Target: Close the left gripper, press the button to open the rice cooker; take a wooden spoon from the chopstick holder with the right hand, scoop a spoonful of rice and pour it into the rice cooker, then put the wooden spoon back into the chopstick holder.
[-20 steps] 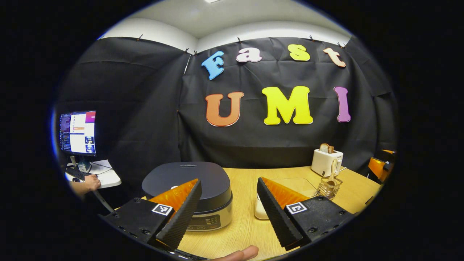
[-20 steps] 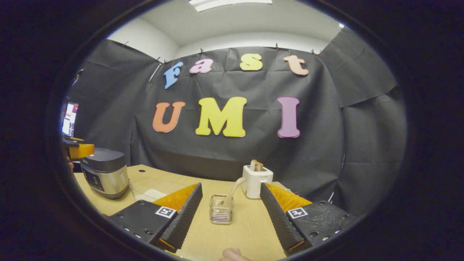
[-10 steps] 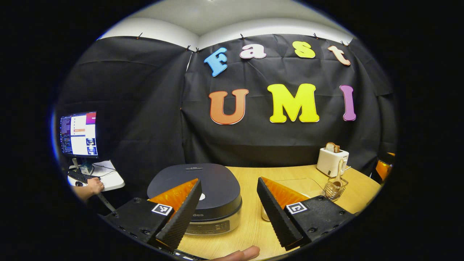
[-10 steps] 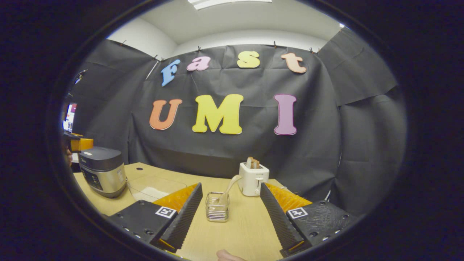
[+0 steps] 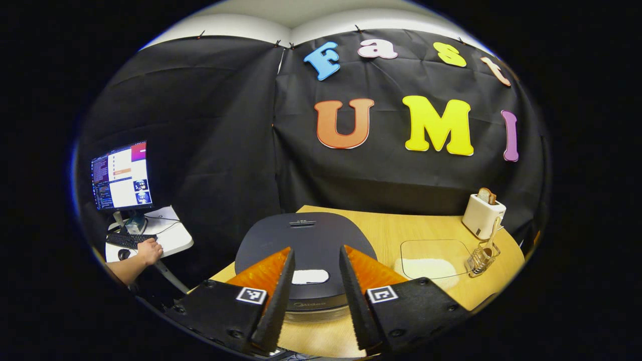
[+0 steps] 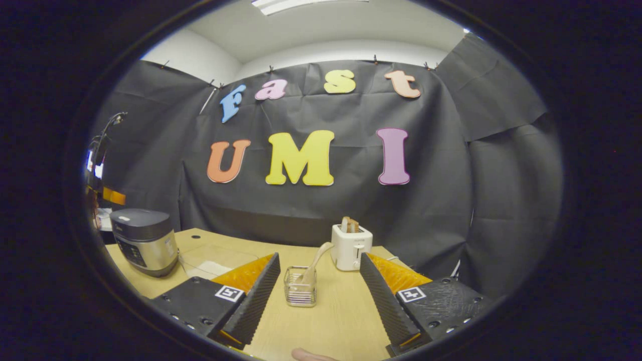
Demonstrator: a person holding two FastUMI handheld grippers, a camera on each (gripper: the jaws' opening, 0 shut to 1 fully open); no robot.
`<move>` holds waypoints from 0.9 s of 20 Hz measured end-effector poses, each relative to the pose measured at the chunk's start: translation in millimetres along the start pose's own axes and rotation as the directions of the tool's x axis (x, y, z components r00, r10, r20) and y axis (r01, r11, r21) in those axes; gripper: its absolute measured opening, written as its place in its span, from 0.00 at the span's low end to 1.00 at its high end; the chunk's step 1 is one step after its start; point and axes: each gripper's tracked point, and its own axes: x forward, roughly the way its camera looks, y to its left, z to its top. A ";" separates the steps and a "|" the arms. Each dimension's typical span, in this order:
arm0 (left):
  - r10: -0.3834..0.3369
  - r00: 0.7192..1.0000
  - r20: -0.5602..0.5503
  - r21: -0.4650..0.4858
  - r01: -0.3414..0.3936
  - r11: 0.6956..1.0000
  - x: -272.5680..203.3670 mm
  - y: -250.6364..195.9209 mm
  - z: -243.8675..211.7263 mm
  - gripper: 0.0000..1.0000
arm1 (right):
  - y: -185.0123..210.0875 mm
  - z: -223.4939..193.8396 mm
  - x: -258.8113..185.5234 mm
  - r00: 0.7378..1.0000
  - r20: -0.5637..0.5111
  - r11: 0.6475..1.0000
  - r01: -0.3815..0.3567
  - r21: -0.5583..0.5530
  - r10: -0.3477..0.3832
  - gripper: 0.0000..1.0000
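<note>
- Far to the left, off the table, a person's hand (image 5: pixel 149 250) is resting at a keyboard (image 5: pixel 131 240) under a lit screen (image 5: pixel 122 175).
- The left gripper (image 5: pixel 315 296) is hanging over the rice cooker (image 5: pixel 306 245). Its fingers are closer together than a moment ago, but a gap is still showing, so it is not clenched yet and is holding nothing.
- It has also moved in over the cooker; the dark lid now looks bigger, and the white button (image 5: pixel 310 277) is sitting right between the fingers. The lid is still down.
- To the right on the wooden table (image 5: pixel 401 230), a clear tray of rice (image 5: pixel 426 263) is lying flat.
- The right gripper (image 6: pixel 321 296) is staying wide open and empty, much as before.
- Just ahead of it, the wire chopstick holder (image 6: pixel 300 293) is standing with the wooden spoon (image 6: pixel 316 260) leaning in it.
- Behind that, a white toaster (image 6: pixel 351 245) is holding toast.
</note>
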 end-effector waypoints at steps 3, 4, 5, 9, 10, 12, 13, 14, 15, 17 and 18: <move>-0.022 0.998 -0.059 -0.017 0.021 1.000 3.4 -2.9 -8.2 0.23 | -7.0 5.2 -3.4 1.000 0.010 1.000 0.009 0.004 -0.009 0.95; -0.025 0.997 -0.073 -0.016 0.024 1.000 4.5 -4.1 -9.3 0.12 | -9.6 7.0 -4.1 1.000 0.015 1.000 0.014 0.001 -0.014 0.95; -0.024 0.996 -0.087 -0.015 0.023 1.000 5.5 -4.6 -11.4 0.10 | -11.8 8.3 -5.4 1.000 0.019 1.000 0.020 -0.001 -0.020 0.95; -0.020 0.990 -0.141 -0.001 0.020 1.000 10.3 -7.8 -22.4 0.03 | -22.2 12.3 -6.6 0.999 0.029 0.999 0.042 0.012 -0.043 0.95; -0.012 0.988 -0.151 0.007 0.013 1.000 12.2 -5.6 -26.6 0.03 | -25.4 13.0 -6.7 0.998 0.027 0.999 0.049 0.017 -0.049 0.95; -0.012 0.984 -0.175 -0.001 0.012 1.000 11.7 -6.2 -34.7 0.03 | -28.3 14.5 -7.3 0.998 0.027 0.999 0.047 0.026 -0.048 0.95; -0.021 0.982 -0.188 -0.018 0.018 1.000 11.7 -8.2 -38.8 0.03 | -29.7 14.4 -7.1 0.999 0.024 0.998 0.045 0.031 -0.046 0.95; -0.023 0.979 -0.202 -0.020 0.020 1.000 13.2 -8.0 -43.0 0.03 | -31.3 14.9 -6.8 0.999 0.021 0.998 0.044 0.037 -0.044 0.96; -0.022 0.982 -0.190 -0.012 0.020 1.000 12.8 -7.5 -40.6 0.02 | -32.4 13.9 -6.8 0.999 0.018 0.998 0.043 0.041 -0.043 0.96; -0.025 0.980 -0.195 -0.011 0.023 1.000 12.9 -8.2 -40.2 0.03 | -33.5 13.1 -6.9 0.999 0.014 0.998 0.044 0.040 -0.045 0.95; -0.027 0.980 -0.198 -0.010 0.026 1.000 13.7 -8.0 -40.1 0.02 | -34.4 14.2 -7.6 0.999 0.014 0.998 0.045 0.038 -0.045 0.95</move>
